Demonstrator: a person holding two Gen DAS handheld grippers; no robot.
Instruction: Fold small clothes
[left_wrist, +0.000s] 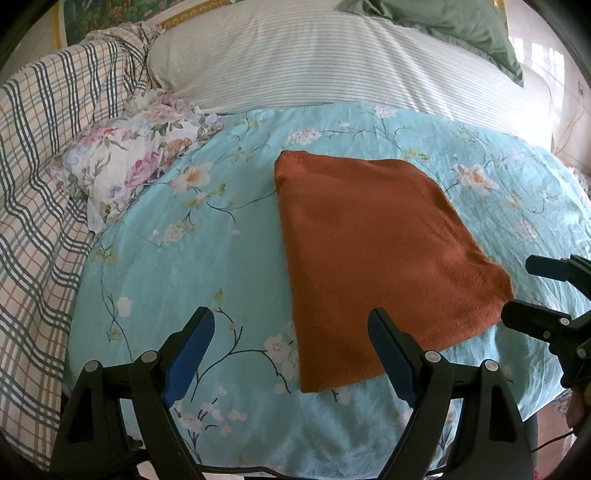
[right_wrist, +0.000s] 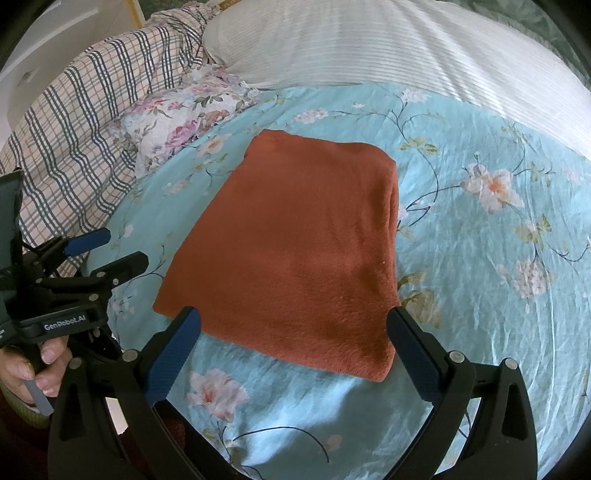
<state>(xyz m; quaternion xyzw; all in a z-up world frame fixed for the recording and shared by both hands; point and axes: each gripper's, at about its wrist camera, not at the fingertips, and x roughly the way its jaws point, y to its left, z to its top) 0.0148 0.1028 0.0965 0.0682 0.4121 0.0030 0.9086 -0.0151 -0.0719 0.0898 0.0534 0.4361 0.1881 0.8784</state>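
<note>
A rust-orange knitted garment (left_wrist: 373, 251) lies folded flat as a rectangle on the light-blue floral bedspread (left_wrist: 184, 266); it also shows in the right wrist view (right_wrist: 295, 251). My left gripper (left_wrist: 291, 325) is open and empty, hovering over the garment's near left corner. My right gripper (right_wrist: 293, 325) is open and empty, just above the garment's near edge. The right gripper also shows at the right edge of the left wrist view (left_wrist: 517, 291). The left gripper shows at the left of the right wrist view (right_wrist: 122, 251), held by a hand.
A floral pillow (left_wrist: 136, 162) lies at the left beyond the garment. A plaid quilt (left_wrist: 40, 177) is bunched along the left side. A striped white pillow (left_wrist: 332, 62) and a green cushion (left_wrist: 454, 26) lie at the back. The bed's near edge (left_wrist: 332, 469) is below the grippers.
</note>
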